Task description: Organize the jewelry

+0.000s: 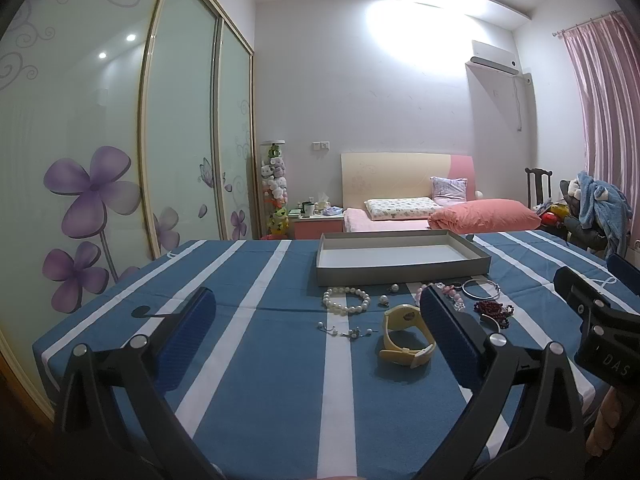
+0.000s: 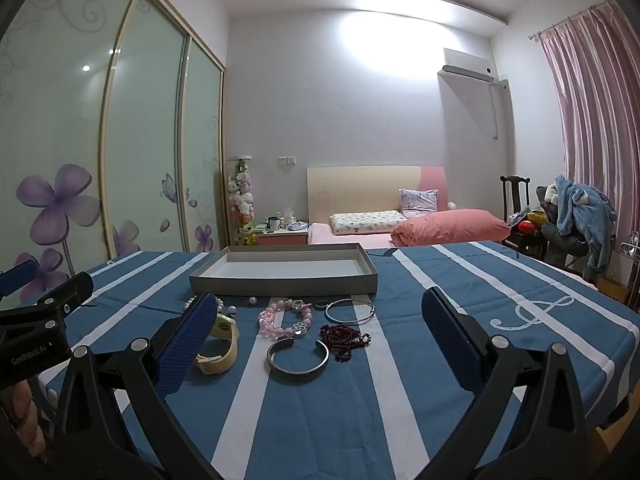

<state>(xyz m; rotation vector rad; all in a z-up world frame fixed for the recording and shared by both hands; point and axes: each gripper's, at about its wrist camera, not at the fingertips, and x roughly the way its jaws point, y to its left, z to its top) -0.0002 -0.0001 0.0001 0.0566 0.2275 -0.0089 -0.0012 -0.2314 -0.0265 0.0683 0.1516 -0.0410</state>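
So far nothing is sorted, by my reading: the bench (image 2: 460, 280), under its blue striped cloth, carries every piece loose, and the grey tray (image 2: 280, 280) at its far middle has nothing in it that shows.

Both tongs hover over the near edge. The left tongs (image 1: 318, 340) stand wide apart and hold nothing; the right tongs (image 2: 316, 344) are just as wide and equally bare.

The jewelry lies in a loose row just near of the tray. Leftmost of the big pieces is the yellow watch (image 1: 406, 336), with the pearl bracelet (image 1: 346, 300) just far of it. Right of the watch lie the metal cuff (image 2: 298, 360), the pink bead bracelet (image 2: 286, 318), the dark red beads (image 2: 344, 338) and the thin bangle (image 2: 350, 311). Smaller still are a thin chain (image 1: 346, 332) at the near left, a ring (image 2: 321, 303), and pearl studs (image 1: 393, 289) close to the tray.

Everything is left to do; each piece must still go into the tray.
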